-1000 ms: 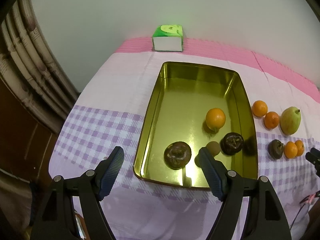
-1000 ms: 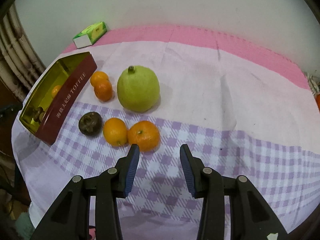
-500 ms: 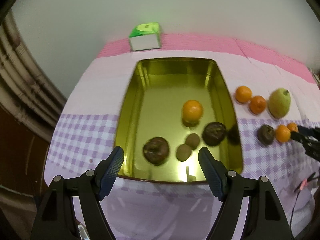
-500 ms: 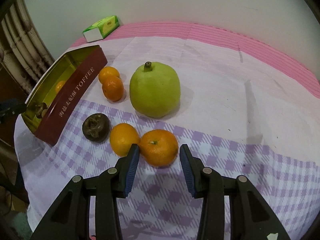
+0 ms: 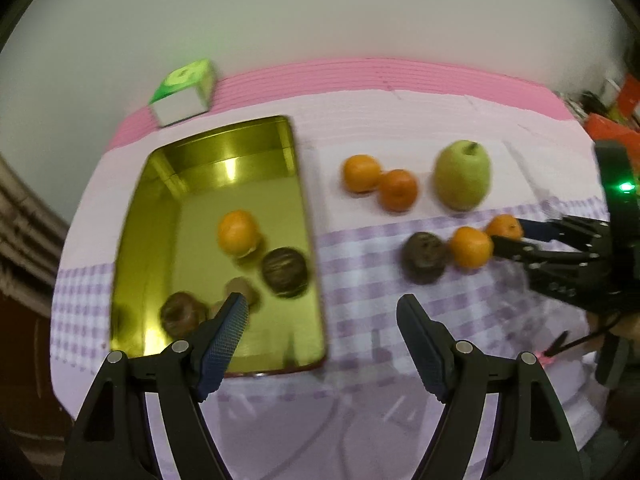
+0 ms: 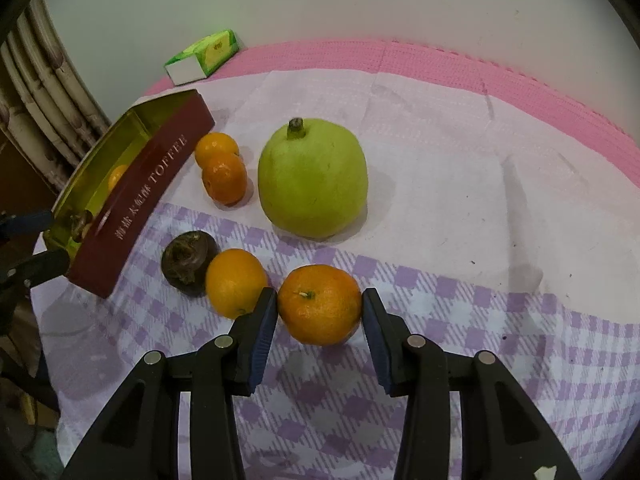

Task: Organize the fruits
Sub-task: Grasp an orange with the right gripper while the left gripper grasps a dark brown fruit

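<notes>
Sitting between the right tongs (image 6: 320,306), a dimpled, seemingly untouched orange (image 6: 319,304)

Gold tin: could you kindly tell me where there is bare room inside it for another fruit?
The far half of the gold tin, behind the orange, is bare, as is the strip along its left wall. The near end is crowded with dark fruits.
</notes>
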